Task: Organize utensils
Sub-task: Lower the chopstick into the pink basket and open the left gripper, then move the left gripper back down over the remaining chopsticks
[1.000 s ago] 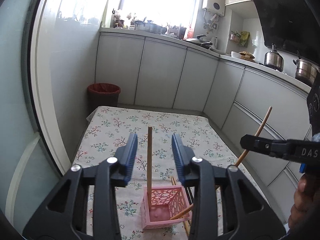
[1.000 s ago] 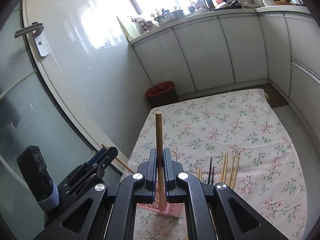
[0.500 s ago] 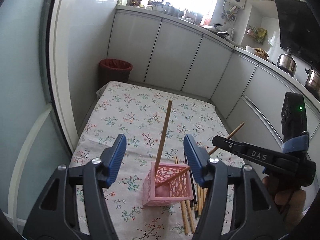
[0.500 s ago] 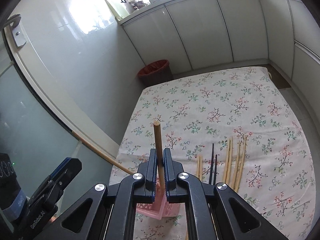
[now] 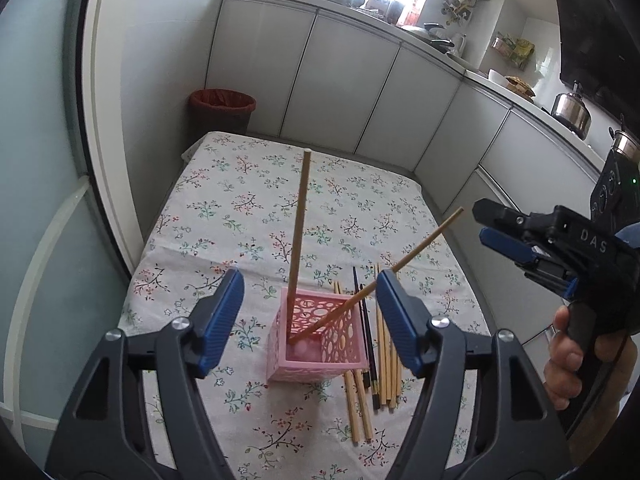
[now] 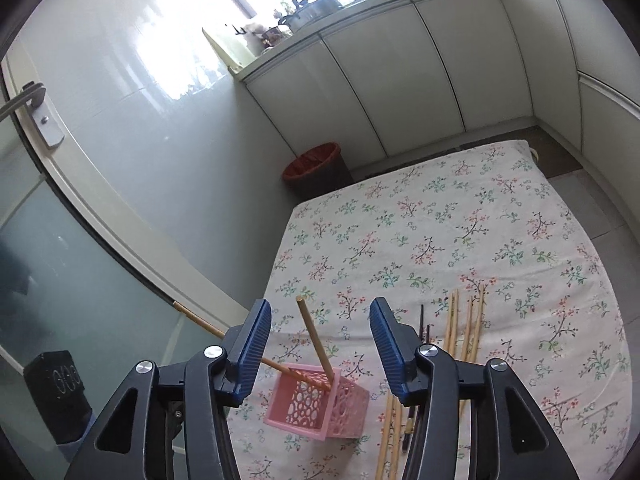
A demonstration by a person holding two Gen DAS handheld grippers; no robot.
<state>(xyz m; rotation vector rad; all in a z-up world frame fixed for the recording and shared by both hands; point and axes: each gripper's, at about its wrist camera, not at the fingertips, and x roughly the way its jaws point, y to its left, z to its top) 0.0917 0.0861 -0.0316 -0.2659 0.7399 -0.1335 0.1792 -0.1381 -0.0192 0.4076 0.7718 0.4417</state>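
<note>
A pink perforated basket (image 5: 318,336) (image 6: 316,406) stands on the floral tablecloth. Two wooden chopsticks stand in it: one near upright (image 5: 299,220) (image 6: 314,338), one leaning right (image 5: 400,268) in the left wrist view and leaning left (image 6: 248,350) in the right wrist view. Several wooden and dark chopsticks (image 5: 372,364) (image 6: 464,332) lie on the cloth beside the basket. My left gripper (image 5: 310,316) is open and empty above the basket. My right gripper (image 6: 318,344) is open and empty; it also shows at the right of the left wrist view (image 5: 516,240).
The table (image 5: 248,200) is covered by the floral cloth and stands against a glass door on its left. A red-lined bin (image 5: 222,108) (image 6: 316,164) stands on the floor beyond it. White kitchen cabinets (image 5: 340,88) run behind and along the right.
My right gripper has opened and let go of the chopstick, which now stands in the basket. Both grippers have drawn back and up from the basket.
</note>
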